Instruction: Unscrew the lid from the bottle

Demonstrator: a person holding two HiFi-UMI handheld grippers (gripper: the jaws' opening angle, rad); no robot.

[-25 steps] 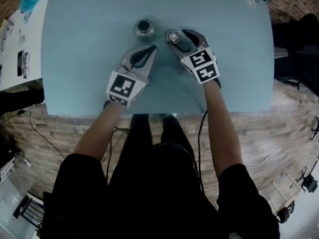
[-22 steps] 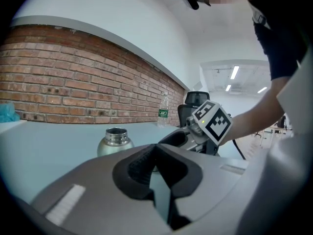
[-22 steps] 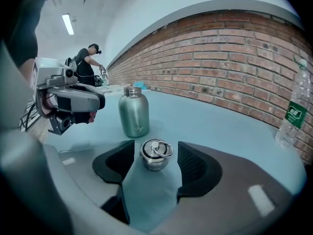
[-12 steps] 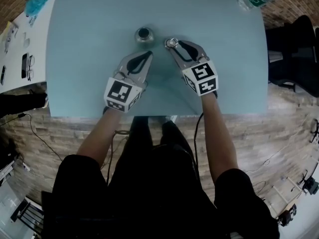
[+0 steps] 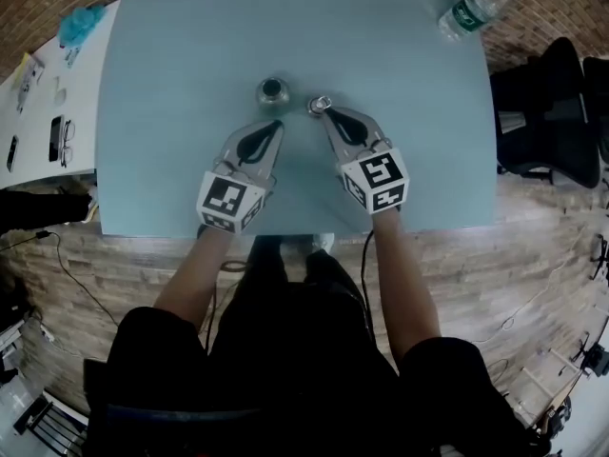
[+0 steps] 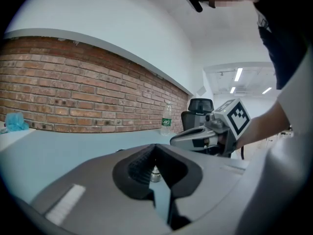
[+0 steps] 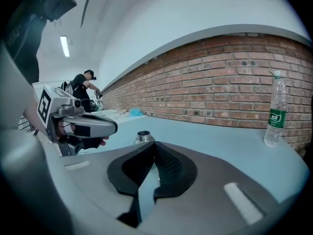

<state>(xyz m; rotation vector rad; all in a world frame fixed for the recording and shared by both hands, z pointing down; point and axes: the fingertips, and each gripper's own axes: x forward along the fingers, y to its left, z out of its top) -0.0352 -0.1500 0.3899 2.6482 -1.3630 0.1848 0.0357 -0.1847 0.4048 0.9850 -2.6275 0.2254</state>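
Steel bottle [image 5: 273, 91] stands open on the blue worktop [image 5: 171, 84], its lid [image 5: 319, 105] lying just beside it, at the tip of the right hand-held gripper [image 5: 325, 113]. That gripper's jaws have just been closing on nothing. The left hand-held gripper [image 5: 276, 125] is clenched and empty too. A careless tip could nudge the loose lid away or topple the bottle.
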